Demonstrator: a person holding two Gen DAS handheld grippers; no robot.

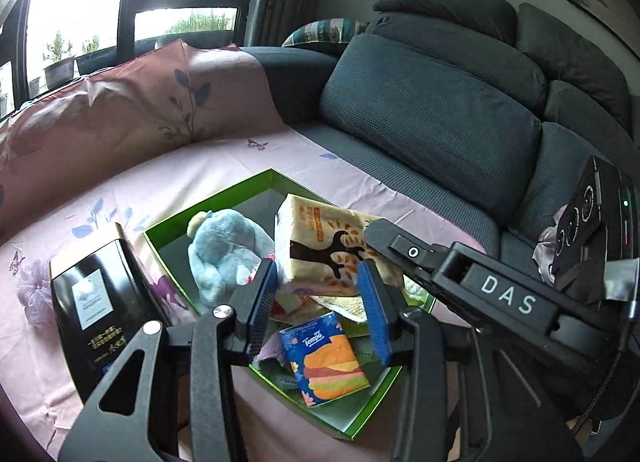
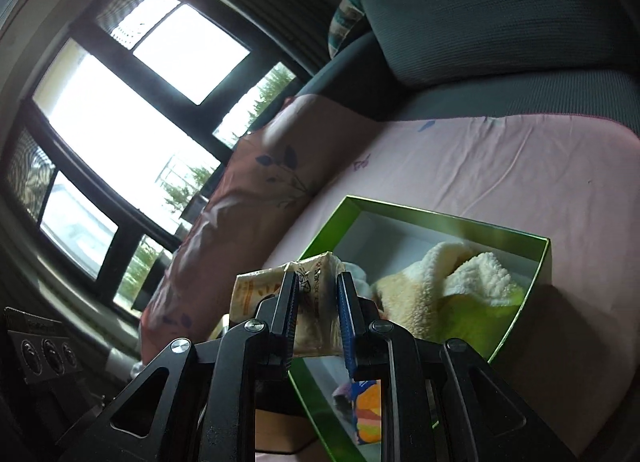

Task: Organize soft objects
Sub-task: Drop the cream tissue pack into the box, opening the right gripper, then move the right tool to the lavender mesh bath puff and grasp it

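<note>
Right gripper [image 2: 318, 304]: jaws closed on a cream tissue pack [image 2: 316, 286], held above the near-left corner of the green box [image 2: 538, 274]. Box contents: cream fleece towel [image 2: 452, 282] toward the far-right corner; orange-patterned packet [image 2: 368, 414] at the near edge. Box rests on a pink sheet [image 2: 500, 165] over a grey sofa [image 2: 500, 13]. Floral pillow [image 2: 256, 197] to the left, along the window [image 2: 132, 109].

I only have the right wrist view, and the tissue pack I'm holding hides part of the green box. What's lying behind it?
Observer: A blue plush toy lies in the green box, beside your tissue pack.
Operator: Is the left gripper holding anything?
Observer: No. The left gripper is open and empty, above the Tempo pack.
Operator: Anything outside the box?
Observer: A black box sits beside it.
</note>
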